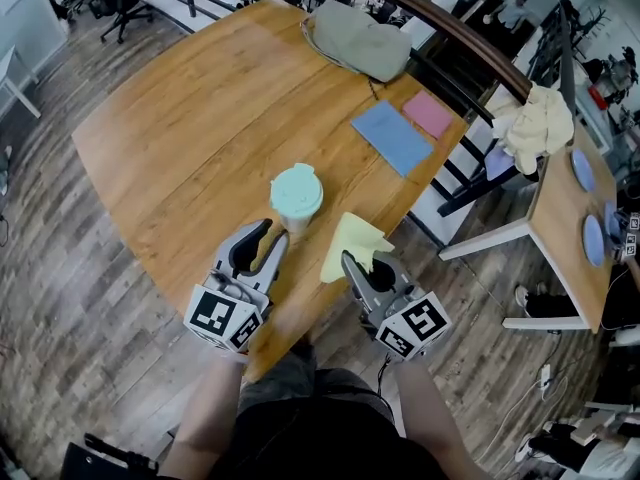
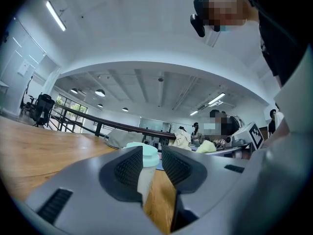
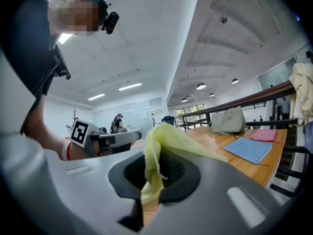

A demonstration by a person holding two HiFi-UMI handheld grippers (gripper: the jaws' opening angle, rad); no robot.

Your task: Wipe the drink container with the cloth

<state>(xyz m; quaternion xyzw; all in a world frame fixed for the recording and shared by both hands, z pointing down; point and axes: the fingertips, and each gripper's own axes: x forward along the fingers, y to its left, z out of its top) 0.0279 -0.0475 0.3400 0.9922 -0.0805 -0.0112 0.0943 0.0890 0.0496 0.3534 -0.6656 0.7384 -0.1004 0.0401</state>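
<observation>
Left gripper view: the drink container [image 2: 145,177] shows only through the gap of the left gripper [image 2: 152,153]; its base and sides are hidden. Right gripper view: the lower end of the cloth [image 3: 166,138] vanishes inside the right gripper [image 3: 155,166]. Head view: forearms [image 1: 205,413] cut by the lower edge; blue discs [image 1: 583,168] too small to identify.

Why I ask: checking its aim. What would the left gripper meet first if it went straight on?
The mint-lidded cup, upright just ahead of the left gripper and lined up with the gap between its parted jaws; how near is hard to judge.
</observation>
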